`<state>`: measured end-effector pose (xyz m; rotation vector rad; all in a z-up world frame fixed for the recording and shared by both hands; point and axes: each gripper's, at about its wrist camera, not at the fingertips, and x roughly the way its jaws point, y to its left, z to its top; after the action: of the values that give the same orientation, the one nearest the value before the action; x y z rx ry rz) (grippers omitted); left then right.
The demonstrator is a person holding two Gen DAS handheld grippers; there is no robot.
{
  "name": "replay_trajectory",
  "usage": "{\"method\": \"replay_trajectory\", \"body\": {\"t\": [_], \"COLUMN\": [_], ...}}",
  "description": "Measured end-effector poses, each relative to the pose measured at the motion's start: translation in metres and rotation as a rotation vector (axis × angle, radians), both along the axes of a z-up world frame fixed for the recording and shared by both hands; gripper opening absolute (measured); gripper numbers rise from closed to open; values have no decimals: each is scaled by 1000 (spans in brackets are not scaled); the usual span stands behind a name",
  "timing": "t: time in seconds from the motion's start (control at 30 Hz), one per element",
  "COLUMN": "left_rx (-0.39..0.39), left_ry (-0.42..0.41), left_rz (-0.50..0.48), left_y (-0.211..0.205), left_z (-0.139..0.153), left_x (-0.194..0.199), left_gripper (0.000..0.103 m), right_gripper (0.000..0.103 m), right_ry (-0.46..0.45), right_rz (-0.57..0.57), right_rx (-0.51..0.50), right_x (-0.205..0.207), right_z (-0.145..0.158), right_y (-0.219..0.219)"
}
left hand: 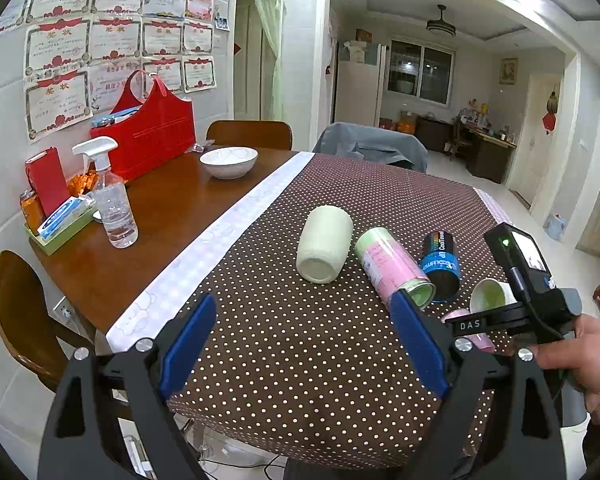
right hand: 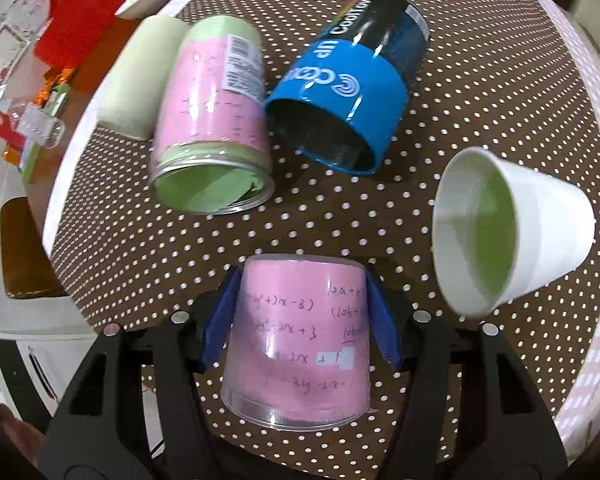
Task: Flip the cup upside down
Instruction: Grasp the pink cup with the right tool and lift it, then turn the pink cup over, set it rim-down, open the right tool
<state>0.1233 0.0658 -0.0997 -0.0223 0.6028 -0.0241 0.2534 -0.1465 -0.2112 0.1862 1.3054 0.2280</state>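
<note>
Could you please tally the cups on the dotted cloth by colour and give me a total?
Pale green cup: 1
Pink-and-green clear cup: 1
Blue-and-black cup: 1
White cup: 1
Pink clear cup, held by the right gripper: 1
Total: 5

1. The left claw point(left hand: 304, 344) is showing black angular arms, with silver screws shining at the joints.
2. Its fingers point(left hand: 188, 346) are wearing long blue pads.
3. The right claw point(right hand: 300, 320) is showing the same black frame, blue pads and silver screws.
4. Its body is carrying white "DAS" lettering, a glowing green light and a black cable.
5. The right hand point(left hand: 584, 364) is showing bare skin.
</note>
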Motion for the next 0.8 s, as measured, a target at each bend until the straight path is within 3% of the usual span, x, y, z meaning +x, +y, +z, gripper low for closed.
{"method": "replay_trajectory", "body": {"t": [0.3,0.47,0.57,0.8], "left_rx": [24,40,46,33], "left_ry": [-16,-16,-24,-25], "left_rz": [-12,-17,-15,16], "left_y": [-12,-19,-21,-14], "left_z": [6,7,9,8], "left_x": [-3,-4,-6,-6], "left_gripper": [87,87,87,87], "right_gripper": [60,60,60,60], "right_ry": [-126,-319,-454,-638], "right_rz": [-28,-78,-101,-163], "right_rx": [168,245,209,81], "right_x": [-34,-56,-63,-61], "right_z": [22,39,42,35], "right_y": [-30,-38,-32,-14]}}
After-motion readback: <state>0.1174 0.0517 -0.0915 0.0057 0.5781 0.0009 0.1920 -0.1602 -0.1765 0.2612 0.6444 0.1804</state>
